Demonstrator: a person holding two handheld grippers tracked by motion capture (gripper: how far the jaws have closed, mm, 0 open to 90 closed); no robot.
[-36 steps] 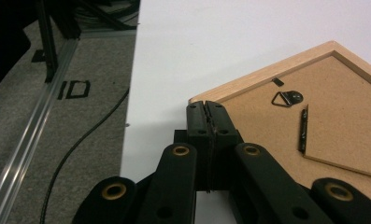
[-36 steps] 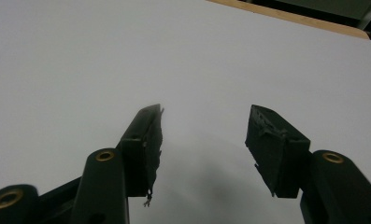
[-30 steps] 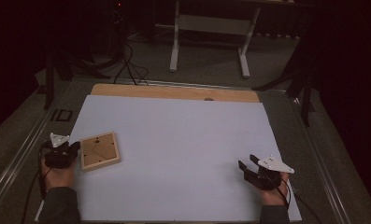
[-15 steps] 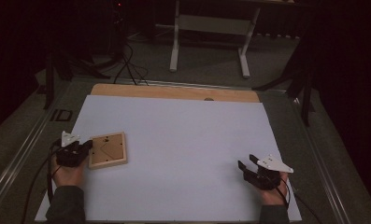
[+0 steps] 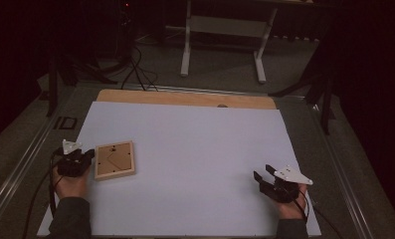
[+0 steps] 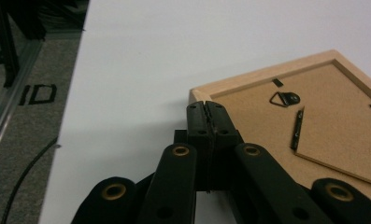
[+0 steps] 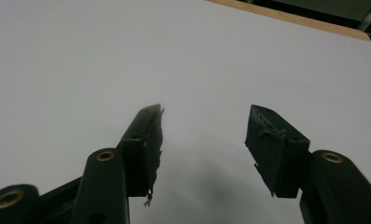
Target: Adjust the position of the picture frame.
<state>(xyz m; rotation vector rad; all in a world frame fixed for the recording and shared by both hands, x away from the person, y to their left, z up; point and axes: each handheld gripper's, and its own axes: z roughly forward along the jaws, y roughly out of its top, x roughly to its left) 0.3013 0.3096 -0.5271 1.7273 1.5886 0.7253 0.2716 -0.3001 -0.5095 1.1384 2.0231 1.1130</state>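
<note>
While face-down, frame (image 5: 115,160) seemingly touching left tongs (image 5: 89,156)

From my seat I cannot tell whether the left gripper (image 6: 205,108) touches the wooden frame (image 6: 309,121) or stops just short of its corner: in the left gripper view the closed jaws cover that corner's near edge. The same view cuts the frame off at its right and bottom edges, so its far corners are lost to me. In the high view the fittings on the frame's back (image 5: 114,159) are too small to make out. There my forearms run out of the picture at the bottom, and the right gripper (image 5: 264,177) is too small and dark for me to read its jaw tips.
</note>
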